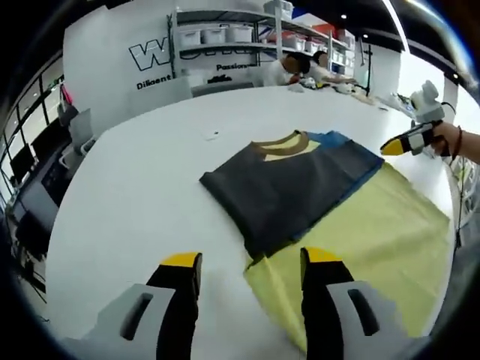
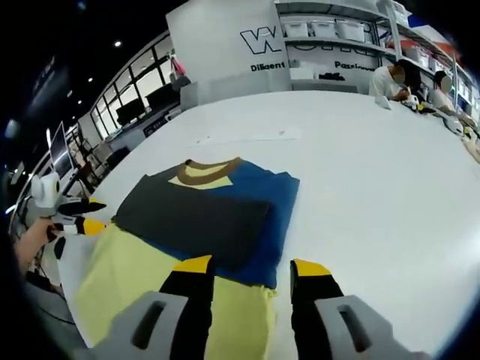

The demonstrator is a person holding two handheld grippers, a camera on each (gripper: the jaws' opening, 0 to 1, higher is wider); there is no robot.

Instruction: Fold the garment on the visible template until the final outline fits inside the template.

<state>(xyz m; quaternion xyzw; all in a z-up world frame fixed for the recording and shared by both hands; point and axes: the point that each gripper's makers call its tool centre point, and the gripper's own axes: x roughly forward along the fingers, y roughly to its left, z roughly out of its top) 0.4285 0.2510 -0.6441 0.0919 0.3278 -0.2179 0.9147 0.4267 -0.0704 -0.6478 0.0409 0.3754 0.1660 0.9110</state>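
The garment (image 1: 289, 187) is lying folded flat on the white surface (image 1: 150, 195), its lower part overlapping the template (image 1: 360, 247). It is showing a dark grey panel folded over a blue layer, the blue peeking out along 1 side (image 2: 274, 217). A brown collar (image 2: 214, 172) with a pale yellow lining inside it is sitting at the far end, facing up. The template is lying flat, a pale yellow sheet spreading out from under the garment's near edge. The collar end and part of the grey panel are resting on the bare surface, beyond the template's edge.
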